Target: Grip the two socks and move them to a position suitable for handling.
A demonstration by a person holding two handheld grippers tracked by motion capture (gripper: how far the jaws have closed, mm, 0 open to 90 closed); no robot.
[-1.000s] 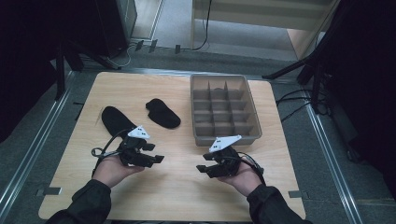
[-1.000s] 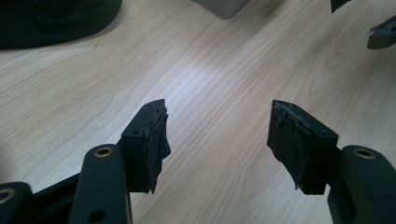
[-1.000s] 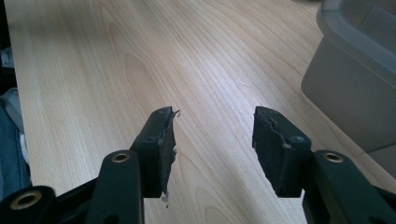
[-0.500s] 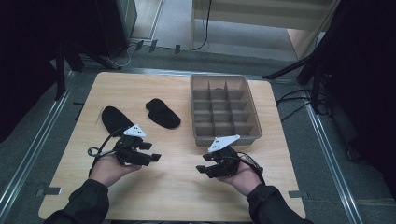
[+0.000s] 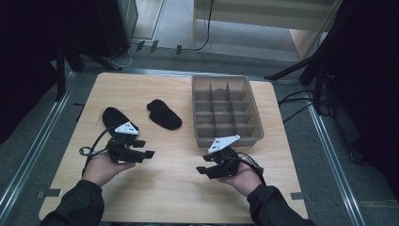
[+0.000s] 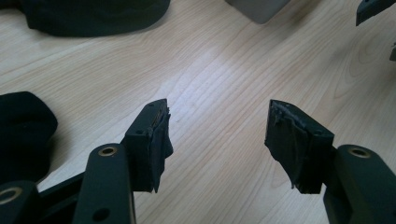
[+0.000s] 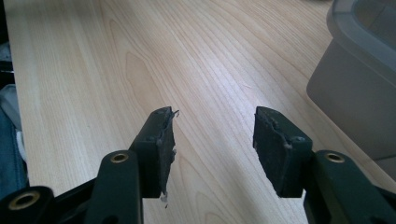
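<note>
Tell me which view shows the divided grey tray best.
The high view: the whole divided grey tray and its compartments show from above. The right gripper view catches one outer corner and rim at its right edge; the left gripper view shows a small grey corner at the top.

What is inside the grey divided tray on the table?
The compartments of the grey tray that the high view shows look empty; only the dividers show. The near wall hides the floor of the nearest row, and the right gripper sits just before it. Both black socks lie outside, on the table.

Table (image 5: 169, 188): pale wood grain, smooth, slight sheen. Socks (image 5: 163, 114): black matt cloth. Tray (image 5: 256, 113): grey matt plastic.
</note>
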